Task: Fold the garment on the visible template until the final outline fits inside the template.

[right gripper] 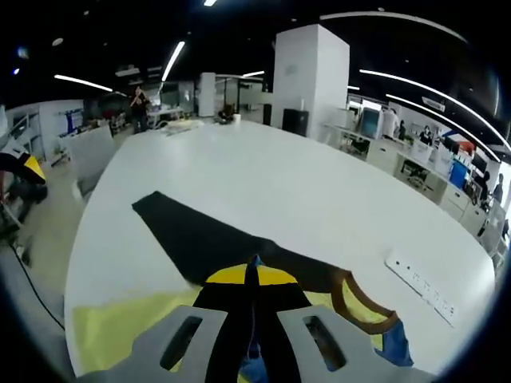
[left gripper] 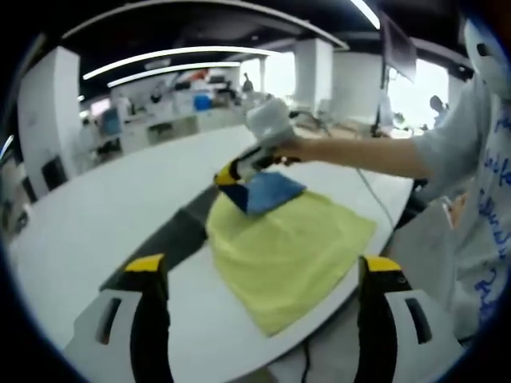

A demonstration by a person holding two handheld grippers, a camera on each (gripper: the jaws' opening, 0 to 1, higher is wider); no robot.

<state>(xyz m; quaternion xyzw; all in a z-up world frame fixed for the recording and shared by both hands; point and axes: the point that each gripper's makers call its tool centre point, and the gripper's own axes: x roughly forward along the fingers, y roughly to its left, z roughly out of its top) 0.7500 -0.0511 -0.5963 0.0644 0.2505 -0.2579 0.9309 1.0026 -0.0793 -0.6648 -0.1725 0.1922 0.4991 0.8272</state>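
Note:
A yellow garment (left gripper: 291, 251) with blue sleeves lies flat near the table's edge, partly over a black template (left gripper: 172, 239). In the left gripper view my right gripper (left gripper: 227, 175), held by a person's hand, is shut on a blue sleeve (left gripper: 271, 191) and lifts it over the yellow body. My left gripper (left gripper: 263, 271) hovers open in front of the garment, apart from it. In the right gripper view my right gripper (right gripper: 254, 275) is closed with blue cloth between its tips. Beyond it lie the black template (right gripper: 200, 231), yellow cloth (right gripper: 120, 327), a brown collar (right gripper: 363, 307) and the other blue sleeve (right gripper: 395, 347).
The white table (right gripper: 303, 183) stretches far beyond the template. A white power strip (right gripper: 423, 291) lies on it to the right. A person's arm (left gripper: 359, 152) reaches in from the right, and a cable (left gripper: 375, 195) runs over the table's edge.

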